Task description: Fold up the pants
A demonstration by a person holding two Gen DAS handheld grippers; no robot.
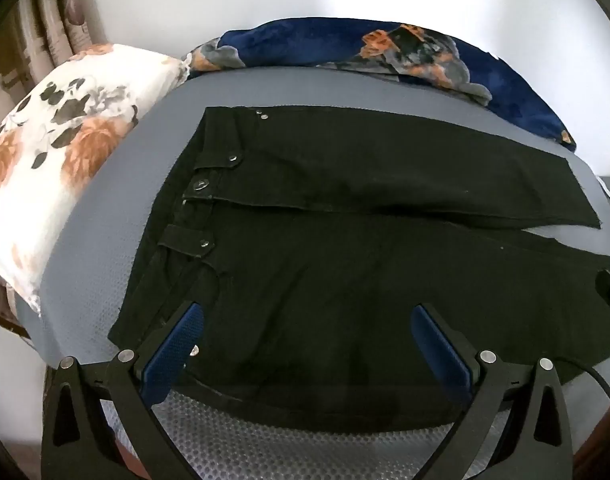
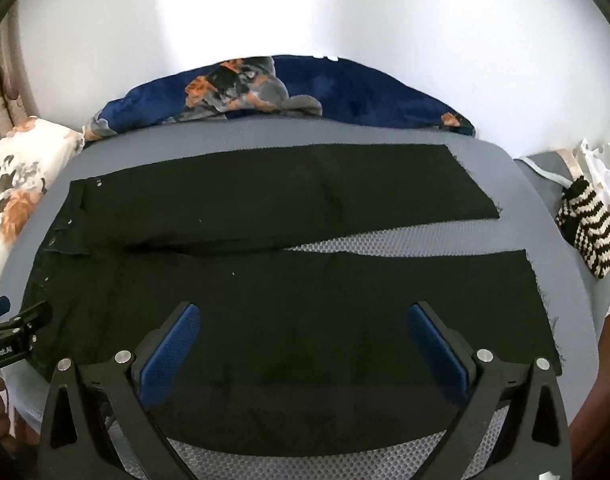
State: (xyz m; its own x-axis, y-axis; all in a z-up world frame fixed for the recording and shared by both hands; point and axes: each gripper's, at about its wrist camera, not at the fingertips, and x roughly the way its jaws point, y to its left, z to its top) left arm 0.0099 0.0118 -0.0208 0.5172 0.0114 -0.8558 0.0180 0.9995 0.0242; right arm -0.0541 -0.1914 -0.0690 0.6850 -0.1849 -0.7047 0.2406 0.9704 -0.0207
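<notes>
Now, with both my left tongs (image 1: 305, 332) and right tongs (image 2: 303, 330) wide open and empty, the soft, limp pants (image 1: 345, 240) want gripping along their near edge.

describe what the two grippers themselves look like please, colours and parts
Each gripper, left and right, has black angular linkage arms with round silver pins and two blue textured pads. The right wrist view shows white lettering on the left gripper's black body; a black cable trails nearby.

pants hem: in your left wrist view the black pants (image 1: 345, 260) run behind the other gripper's tip.
striped item (image 2: 589, 236): possibly knitted; you can't tell.
</notes>
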